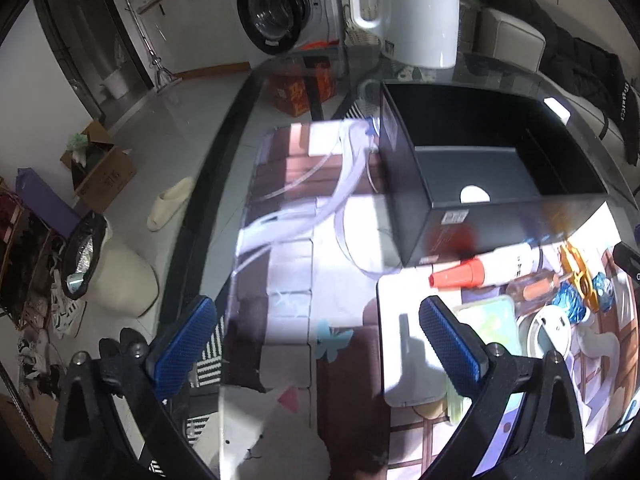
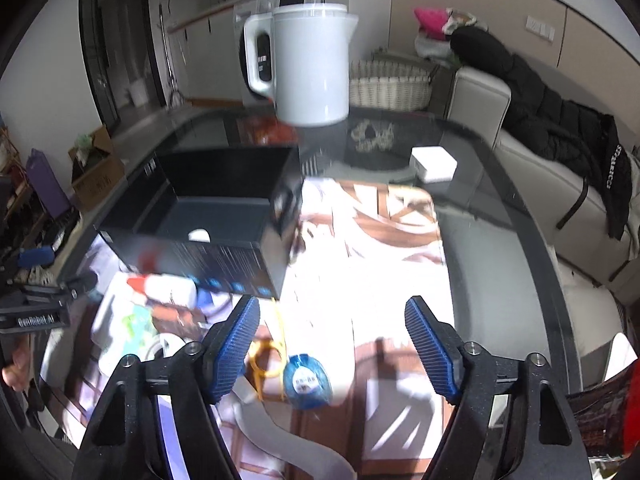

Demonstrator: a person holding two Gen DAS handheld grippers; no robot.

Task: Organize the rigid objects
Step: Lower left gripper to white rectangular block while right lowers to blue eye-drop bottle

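Step in hand: you appear to be at the pick stage, with loose items waiting in front of the black box (image 1: 500, 184), which sits centre-right in the left wrist view and centre-left in the right wrist view.
Box contents: nearly bare; only one small white round thing (image 1: 474, 195) shows at its near wall.
Items to sort: the white tube with the orange cap (image 1: 460, 273) lies just beside the box's near wall; the blue round item (image 2: 307, 376) and yellow clip (image 2: 269, 354) lie low and centre-left in the right wrist view, close together.
Right gripper (image 2: 332, 344): jaws released, wide apart, empty; the blue round item lies low between the fingers, nearer the left one.
Left gripper (image 1: 316, 344): jaws released, wide apart, empty, poised over the patterned mat (image 1: 288, 264) in the lower centre of its frame.
Advice: lower your right gripper squarely so both pads straddle the blue item alone; the yellow clip beside it could be caught by mistake, in my judgement.
Advice, release: carry over the box rim before letting go; the white kettle (image 2: 312, 64) stands behind the box, upper centre, so keep clear of it.
Pose: both grippers tilt downward toward the glass table (image 2: 492, 240).
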